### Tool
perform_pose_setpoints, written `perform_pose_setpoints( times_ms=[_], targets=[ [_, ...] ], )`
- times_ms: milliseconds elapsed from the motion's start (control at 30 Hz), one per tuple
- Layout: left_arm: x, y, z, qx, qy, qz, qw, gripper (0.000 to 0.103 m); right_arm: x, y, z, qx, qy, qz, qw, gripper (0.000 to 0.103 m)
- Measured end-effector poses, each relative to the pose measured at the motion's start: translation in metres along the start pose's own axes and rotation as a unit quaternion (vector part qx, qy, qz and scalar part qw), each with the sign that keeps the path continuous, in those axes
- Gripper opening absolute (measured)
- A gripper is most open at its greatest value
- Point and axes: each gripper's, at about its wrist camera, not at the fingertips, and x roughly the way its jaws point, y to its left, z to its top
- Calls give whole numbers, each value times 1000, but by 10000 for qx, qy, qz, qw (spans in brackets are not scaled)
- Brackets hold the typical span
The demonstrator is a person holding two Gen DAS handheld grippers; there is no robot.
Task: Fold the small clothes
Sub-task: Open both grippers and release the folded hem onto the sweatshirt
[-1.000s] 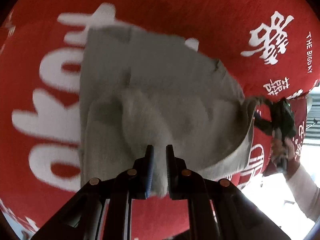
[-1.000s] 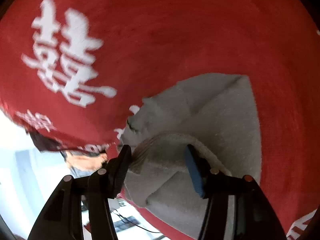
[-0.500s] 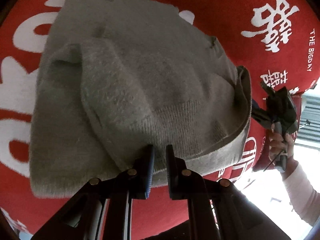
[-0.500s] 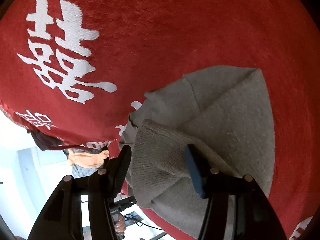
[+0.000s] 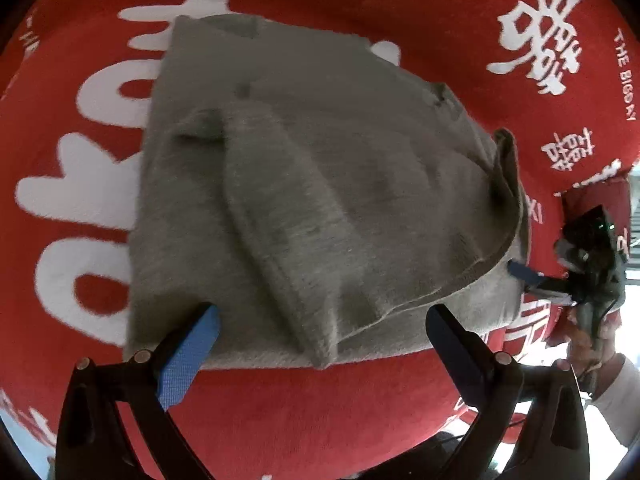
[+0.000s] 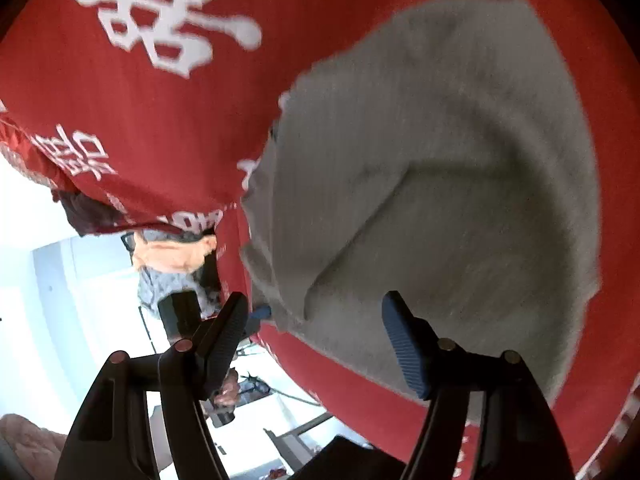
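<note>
Red cloth (image 5: 360, 400), folded grey garment (image 5: 320, 184)

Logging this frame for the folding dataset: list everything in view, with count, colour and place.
Garment: one, grey knit, folded, lying on the red cloth.
Cloth: one, red with white characters and lettering, covering the surface under the garment.
Room beyond the cloth's edge: bright, blurred; too unclear to itemise.
Left gripper: one, black with blue pads; jaws have just opened wide and straddle the garment's near edge without gripping it.
Right gripper: one, black with blue pads; jaws have just been opening, at the garment's edge, not pressing it.
Hand: one, white sleeve, holding the right gripper.
</note>
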Motion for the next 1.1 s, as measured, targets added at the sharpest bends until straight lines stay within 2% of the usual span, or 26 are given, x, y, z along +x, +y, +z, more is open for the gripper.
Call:
perform_pose_setpoints(
  times_ms=[133, 200, 300, 400, 567, 633, 700, 733, 767, 833, 933, 1000, 1100],
  targets=[
    [-6, -5, 0, 87, -54, -548, 9984, 103, 15, 6, -17, 19, 40, -13, 10000, 73],
    [1, -6, 2, 264, 89, -580, 9979, 103, 18, 10, -23, -10, 0, -50, 10000, 73],
    [12, -3, 8, 267, 232, -697, 9969, 103, 23, 19, -33, 25, -154, -51, 9999, 73],
    [9, -6, 12, 271, 289, -1190, 9921, 103, 29, 23, -46, 88, -297, -91, 9995, 73],
    [21, -12, 12, 445, 365, -1132, 9919, 102, 34, 22, -61, 300, -447, -65, 9985, 73],
    [22, -15, 17, 459, 312, -1152, 9918, 85, 37, 24, -64, 324, -441, -68, 9985, 73],
    [22, -12, 19, 377, 356, -1013, 9935, 43, 39, 29, -65, 294, -417, -84, 9987, 73],
    [24, -11, 21, 334, 377, -994, 9938, 31, 39, 30, -65, 277, -404, -84, 9988, 73],
    [26, -10, 22, 379, 369, -1014, 9934, 13, 39, 32, -65, 256, -392, -87, 9989, 73],
    [24, -9, 22, 477, 364, -1026, 9929, 13, 39, 34, -63, 240, -404, -99, 9988, 73],
    [5, -19, 27, 594, 57, -1386, 9885, 12, 36, 39, -59, 220, -460, -86, 9987, 73],
    [-13, -24, 41, 526, -276, -1638, 9847, 12, 30, 41, -55, 157, -529, -119, 9984, 73],
    [-21, -19, 71, 331, -552, -1690, 9835, 12, 16, 42, -39, 99, -771, -236, 9967, 73]
  ],
)
